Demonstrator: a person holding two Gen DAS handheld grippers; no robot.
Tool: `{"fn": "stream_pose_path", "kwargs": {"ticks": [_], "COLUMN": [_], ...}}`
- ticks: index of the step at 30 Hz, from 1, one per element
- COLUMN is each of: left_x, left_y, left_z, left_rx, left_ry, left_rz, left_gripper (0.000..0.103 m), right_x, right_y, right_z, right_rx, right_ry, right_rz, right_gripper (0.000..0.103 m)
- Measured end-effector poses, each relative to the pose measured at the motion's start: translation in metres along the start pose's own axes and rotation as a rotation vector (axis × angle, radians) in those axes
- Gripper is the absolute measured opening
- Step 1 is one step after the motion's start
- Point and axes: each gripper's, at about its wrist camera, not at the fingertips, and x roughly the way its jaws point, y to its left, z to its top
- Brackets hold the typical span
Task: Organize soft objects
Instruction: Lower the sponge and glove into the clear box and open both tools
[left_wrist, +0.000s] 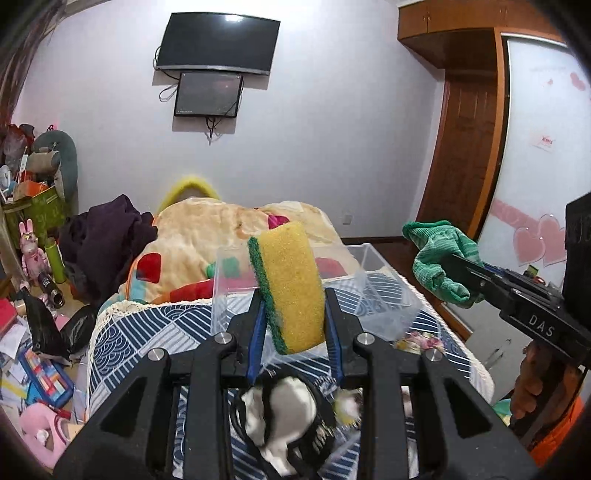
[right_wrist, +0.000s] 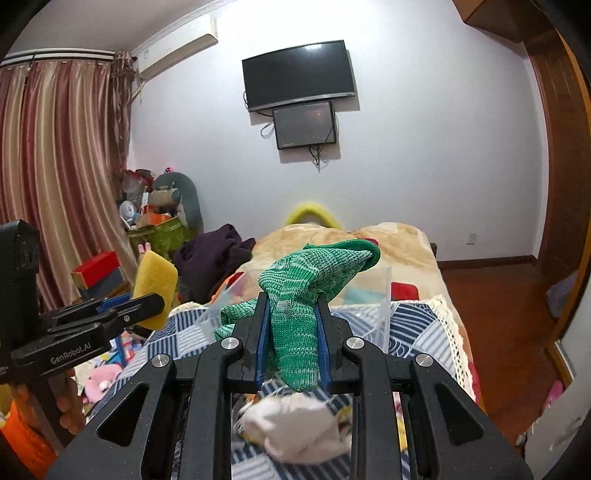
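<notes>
My left gripper (left_wrist: 293, 306) is shut on a yellow sponge (left_wrist: 291, 288) with a green scouring side and holds it up in the air above the bed, in front of a clear plastic box (left_wrist: 373, 295). The sponge also shows in the right wrist view (right_wrist: 155, 291). My right gripper (right_wrist: 291, 325) is shut on a green knitted cloth (right_wrist: 295, 306), held above the same clear box (right_wrist: 384, 295). It appears at the right of the left wrist view (left_wrist: 439, 262). A white soft object (right_wrist: 295, 424) lies on the bed below both grippers.
The bed has a blue patterned cover (left_wrist: 155, 332) and a beige blanket (left_wrist: 207, 225) with a dark purple garment (left_wrist: 107, 236). Clutter covers the floor at the left (left_wrist: 33, 369). A wooden door (left_wrist: 465, 147) stands at the right. Two screens (left_wrist: 218, 40) hang on the far wall.
</notes>
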Motion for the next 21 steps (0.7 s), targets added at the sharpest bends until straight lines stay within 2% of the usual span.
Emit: {"fn": "stream_pose_path", "kwargs": {"ticks": [6,13,21], "left_x": [0.046,0.099,0.144], "left_y": [0.007,0.018,0.024], "left_z": [0.008,0.004,-0.008], "left_rx": [0.003,0.000,0.007], "left_ry": [0.079,0.190,0.308], "left_rz": [0.010,0.019,0.033], "left_gripper": [0.029,0.029,0.029], "right_x": [0.037,0.080,0.105], "right_y": [-0.007,-0.011,-0.017], "right_z": [0.003,-0.006,-0.019], "right_rx": [-0.002,-0.011,-0.028], "right_ry": [0.072,0.197,0.307], "right_rz": [-0.007,-0.015,-0.029], "right_gripper": [0.020,0.020,0.020]}}
